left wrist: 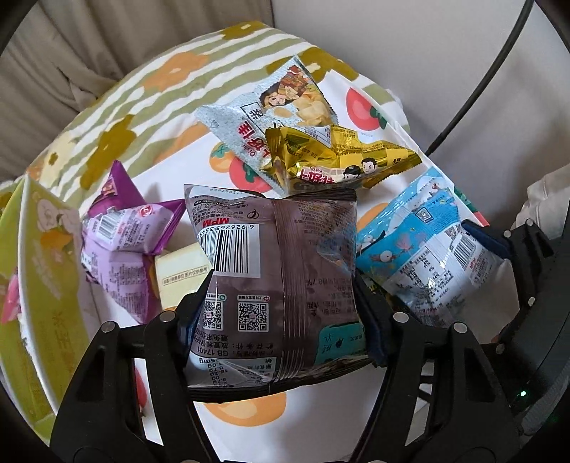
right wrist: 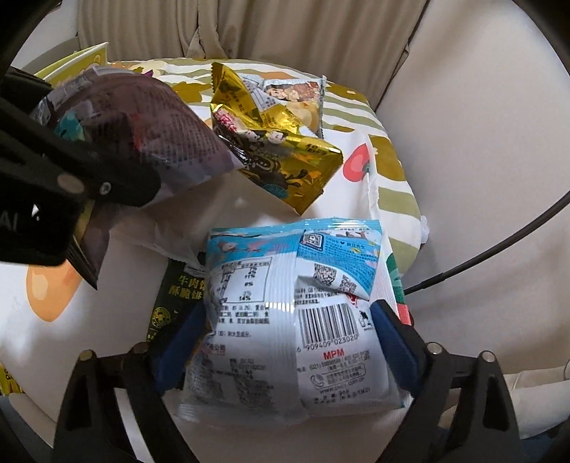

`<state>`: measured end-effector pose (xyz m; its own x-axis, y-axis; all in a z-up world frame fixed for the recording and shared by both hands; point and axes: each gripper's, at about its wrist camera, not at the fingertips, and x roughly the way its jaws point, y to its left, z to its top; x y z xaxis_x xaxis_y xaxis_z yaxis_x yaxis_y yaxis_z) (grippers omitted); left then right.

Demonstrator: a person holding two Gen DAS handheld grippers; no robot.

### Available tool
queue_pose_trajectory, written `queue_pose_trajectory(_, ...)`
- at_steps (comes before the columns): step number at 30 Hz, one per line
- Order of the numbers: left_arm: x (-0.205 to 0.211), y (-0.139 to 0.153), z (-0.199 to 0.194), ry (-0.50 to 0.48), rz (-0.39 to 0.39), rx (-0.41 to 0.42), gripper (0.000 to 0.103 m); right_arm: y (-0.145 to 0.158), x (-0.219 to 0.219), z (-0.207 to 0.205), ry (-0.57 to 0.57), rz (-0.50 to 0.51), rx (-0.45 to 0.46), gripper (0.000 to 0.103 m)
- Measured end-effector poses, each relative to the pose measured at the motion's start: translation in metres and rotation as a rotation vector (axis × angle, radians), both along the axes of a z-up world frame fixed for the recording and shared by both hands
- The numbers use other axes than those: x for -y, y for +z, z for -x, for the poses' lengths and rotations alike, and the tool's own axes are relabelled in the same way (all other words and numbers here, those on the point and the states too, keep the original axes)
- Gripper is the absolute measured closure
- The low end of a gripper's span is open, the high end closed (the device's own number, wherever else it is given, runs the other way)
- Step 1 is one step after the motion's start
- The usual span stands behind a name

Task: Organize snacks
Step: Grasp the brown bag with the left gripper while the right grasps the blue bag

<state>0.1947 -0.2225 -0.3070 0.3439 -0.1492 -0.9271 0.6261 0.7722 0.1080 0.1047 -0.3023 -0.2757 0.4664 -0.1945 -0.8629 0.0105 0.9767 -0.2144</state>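
Two grippers: left gripper [left wrist: 281,302] clamps one brown bag [left wrist: 274,270]; beside it, right gripper [right wrist: 288,342] straddles one blue bag [right wrist: 295,320], grip unclear.

Worktop [left wrist: 171,117] is round, covered with a cloth: white centre printed with red and orange fruit, olive-green stripes and mustard flowers toward the far edge. Behind the worktop hangs a beige pleated curtain [right wrist: 285,28]. Right of the worktop, a plain off-white wall [left wrist: 409,42], with a thin black cable [right wrist: 498,249] curving across it. Soft, even daylight, no hard shadows on the cloth.
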Motion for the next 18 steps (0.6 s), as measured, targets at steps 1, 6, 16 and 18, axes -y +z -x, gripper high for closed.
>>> queue_pose_trajectory(1,-0.001,0.001,0.000,0.002,0.002,0.001,0.037,0.002,0.001,0.001,0.000,-0.010,0.004,0.021)
queue_pose_trajectory(6,-0.005,0.008,0.005,0.016,0.021,0.007,0.037,0.009,0.005,0.008,-0.002,-0.056,0.014,0.041)
queue_pose_trajectory(16,-0.019,0.046,0.026,0.067,0.084,0.069,0.037,0.049,0.009,0.026,-0.006,-0.150,0.084,0.047)
queue_pose_trajectory(18,-0.026,0.059,0.031,0.092,0.107,0.085,0.037,0.060,0.006,0.029,0.005,-0.167,0.100,0.047)
